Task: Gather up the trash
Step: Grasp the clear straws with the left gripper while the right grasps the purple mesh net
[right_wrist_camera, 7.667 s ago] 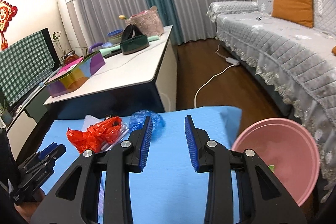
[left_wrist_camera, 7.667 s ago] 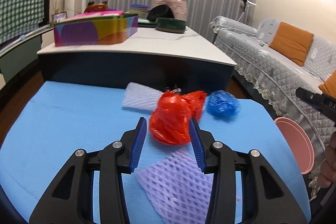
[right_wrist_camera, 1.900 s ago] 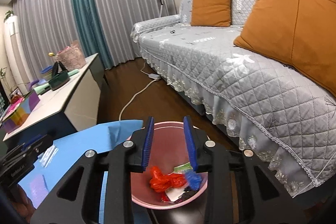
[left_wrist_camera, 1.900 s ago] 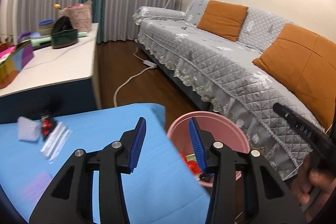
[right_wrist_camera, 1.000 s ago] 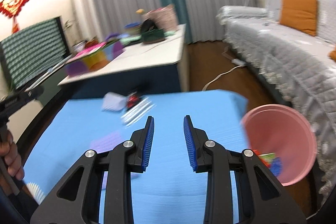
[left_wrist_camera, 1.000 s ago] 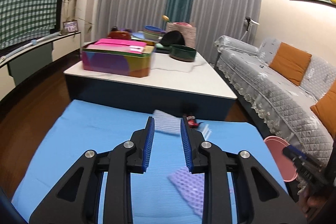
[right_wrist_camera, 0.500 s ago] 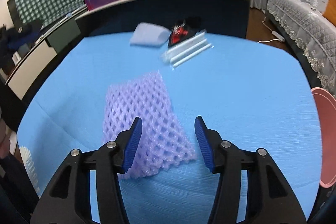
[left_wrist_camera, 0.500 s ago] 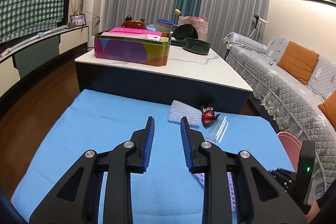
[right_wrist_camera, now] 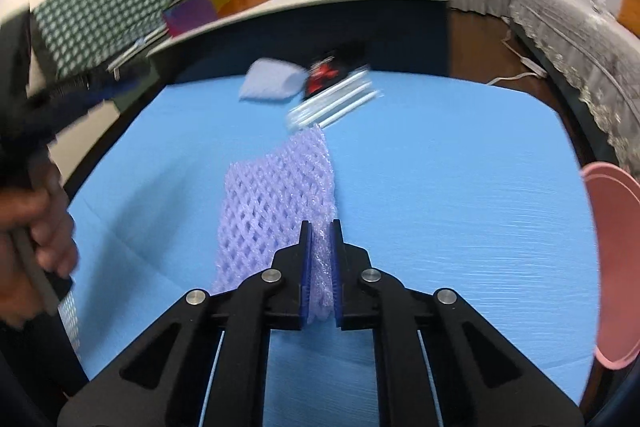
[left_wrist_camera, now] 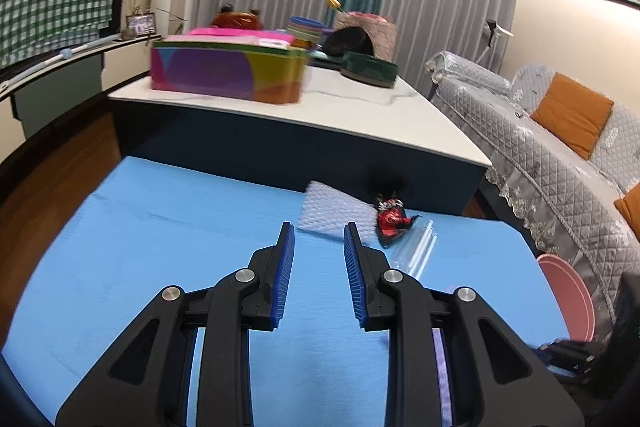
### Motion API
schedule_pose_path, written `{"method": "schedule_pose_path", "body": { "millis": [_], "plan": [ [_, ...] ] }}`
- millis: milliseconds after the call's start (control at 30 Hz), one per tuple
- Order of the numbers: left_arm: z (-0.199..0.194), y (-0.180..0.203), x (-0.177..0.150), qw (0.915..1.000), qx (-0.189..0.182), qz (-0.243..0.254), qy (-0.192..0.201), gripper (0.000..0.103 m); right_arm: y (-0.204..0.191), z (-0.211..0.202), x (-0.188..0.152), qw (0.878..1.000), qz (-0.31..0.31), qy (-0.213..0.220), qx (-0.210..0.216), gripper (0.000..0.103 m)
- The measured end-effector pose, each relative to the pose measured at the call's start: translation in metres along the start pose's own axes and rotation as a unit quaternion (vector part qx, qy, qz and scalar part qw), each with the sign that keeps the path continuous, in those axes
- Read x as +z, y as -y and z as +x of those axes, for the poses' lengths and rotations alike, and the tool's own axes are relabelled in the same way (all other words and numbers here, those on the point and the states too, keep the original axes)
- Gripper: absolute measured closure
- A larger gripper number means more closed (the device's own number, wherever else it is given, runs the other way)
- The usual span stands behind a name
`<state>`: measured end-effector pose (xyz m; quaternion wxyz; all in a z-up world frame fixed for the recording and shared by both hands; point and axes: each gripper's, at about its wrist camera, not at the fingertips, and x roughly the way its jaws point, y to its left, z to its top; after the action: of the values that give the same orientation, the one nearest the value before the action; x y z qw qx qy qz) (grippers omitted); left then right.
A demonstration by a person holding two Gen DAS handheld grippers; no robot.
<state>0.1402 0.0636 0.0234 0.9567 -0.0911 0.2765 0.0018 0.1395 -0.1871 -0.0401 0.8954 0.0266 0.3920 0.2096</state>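
Observation:
My right gripper point(right_wrist_camera: 320, 235) is shut on the near edge of a purple foam net point(right_wrist_camera: 276, 195) lying on the blue table point(right_wrist_camera: 440, 187). My left gripper point(left_wrist_camera: 319, 239) is open and empty above the table point(left_wrist_camera: 160, 251). Just beyond it lie a white foam sleeve point(left_wrist_camera: 336, 217), a red and black wrapper point(left_wrist_camera: 392, 221) and a clear plastic strip point(left_wrist_camera: 416, 253). The same sleeve point(right_wrist_camera: 272, 83), wrapper point(right_wrist_camera: 324, 71) and strip point(right_wrist_camera: 336, 99) show at the far edge in the right wrist view. The pink bin point(right_wrist_camera: 612, 267) stands off the table's right edge.
A white-topped counter point(left_wrist_camera: 340, 107) behind the table holds a colourful box point(left_wrist_camera: 228, 75) and bowls. A grey sofa point(left_wrist_camera: 560, 147) with orange cushions is on the right. The pink bin point(left_wrist_camera: 568, 295) also shows at the right in the left wrist view.
My right gripper has closed on the purple foam net, which was lying free between its open fingers half a second ago. My left gripper has moved closer to the sleeve and wrapper.

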Motion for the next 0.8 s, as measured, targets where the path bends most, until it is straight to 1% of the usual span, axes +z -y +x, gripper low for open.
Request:
{"method": "schedule_pose_path", "body": {
  "millis": [100, 233, 300, 333, 400, 433, 467, 500, 533, 567, 600, 667, 800],
  "plan": [
    [0.014, 0.016, -0.005, 0.9997, -0.014, 0.014, -0.011, 0.077, 0.022, -0.010, 0.001, 0.999, 0.026, 0.014, -0.019, 0.094],
    [0.033, 0.041, -0.011, 0.9983, -0.036, 0.037, -0.029, 0.077, 0.052, -0.017, -0.001, 0.996, 0.058, 0.027, -0.065, 0.093],
    [0.043, 0.052, -0.014, 0.9971, -0.048, 0.046, -0.036, 0.077, 0.062, -0.017, -0.001, 0.994, 0.065, 0.027, -0.078, 0.089],
    [0.049, 0.056, -0.016, 0.9966, -0.053, 0.048, -0.040, 0.077, 0.068, -0.017, -0.001, 0.994, 0.074, 0.027, -0.082, 0.089],
    [0.058, 0.063, -0.017, 0.9958, -0.060, 0.049, -0.048, 0.077, 0.075, -0.015, -0.002, 0.993, 0.085, 0.024, -0.083, 0.086],
    [0.062, 0.065, -0.018, 0.9954, -0.063, 0.051, -0.051, 0.077, 0.078, -0.013, -0.002, 0.992, 0.088, 0.022, -0.084, 0.080],
    [0.068, 0.069, -0.019, 0.9949, -0.065, 0.053, -0.057, 0.077, 0.080, -0.011, -0.001, 0.992, 0.091, 0.022, -0.083, 0.069],
    [0.072, 0.071, -0.020, 0.9945, -0.066, 0.055, -0.061, 0.076, 0.082, -0.011, -0.001, 0.992, 0.092, 0.022, -0.083, 0.064],
    [0.076, 0.073, -0.021, 0.9941, -0.067, 0.056, -0.064, 0.072, 0.082, -0.009, -0.001, 0.992, 0.093, 0.021, -0.083, 0.060],
    [0.082, 0.074, -0.022, 0.9931, -0.068, 0.060, -0.074, 0.062, 0.083, -0.006, 0.000, 0.992, 0.092, 0.019, -0.084, 0.060],
    [0.087, 0.076, -0.024, 0.9921, -0.066, 0.065, -0.084, 0.058, 0.084, -0.003, 0.001, 0.992, 0.092, 0.015, -0.084, 0.060],
    [0.094, 0.080, -0.026, 0.9903, -0.062, 0.076, -0.098, 0.057, 0.084, 0.000, 0.000, 0.992, 0.090, 0.011, -0.084, 0.060],
    [0.102, 0.086, -0.026, 0.9885, -0.065, 0.083, -0.108, 0.057, 0.081, 0.006, 0.003, 0.993, 0.082, 0.004, -0.082, 0.060]
  ]
}}
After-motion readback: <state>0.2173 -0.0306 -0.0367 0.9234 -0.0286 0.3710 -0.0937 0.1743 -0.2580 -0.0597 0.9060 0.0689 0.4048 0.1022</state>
